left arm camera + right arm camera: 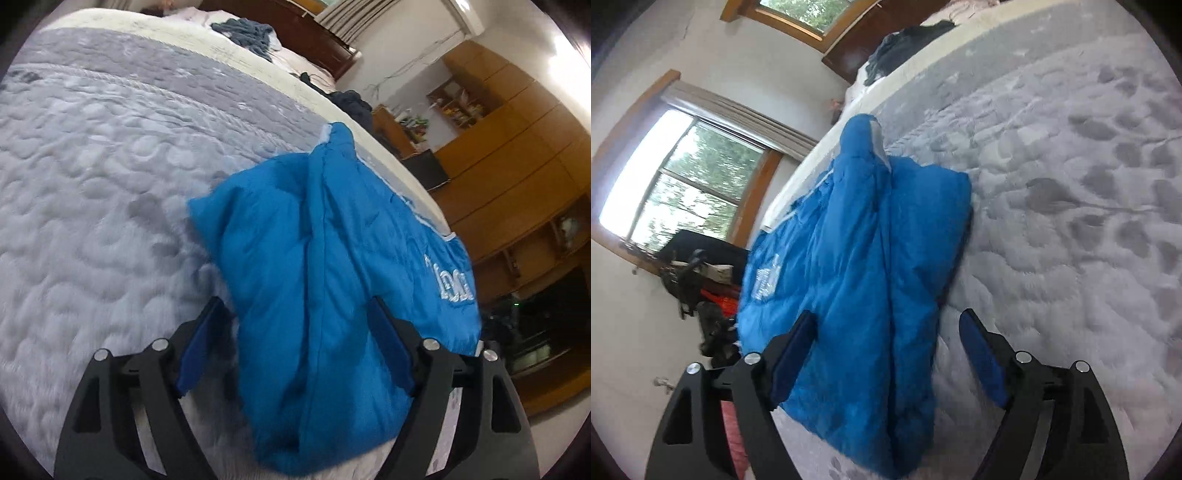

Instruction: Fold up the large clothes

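A bright blue padded jacket [314,266] lies folded lengthwise on the grey quilted bed [92,184], near its edge, with white lettering on the part hanging over the side. My left gripper [297,317] is open, its blue pads on either side of the jacket's near end, nothing pinched. In the right wrist view the same jacket [857,266] runs away from me along the bed's edge. My right gripper [886,328] is open too, straddling the jacket's near end, the left pad over the fabric and the right pad over the bed cover [1071,221].
Dark and blue-grey clothes [247,33] lie piled at the far end of the bed by a wooden headboard. Wooden cabinets and shelves [517,166] stand beside the bed in the left view. Windows [683,192] and dark clutter [701,288] sit beside the bed in the right view.
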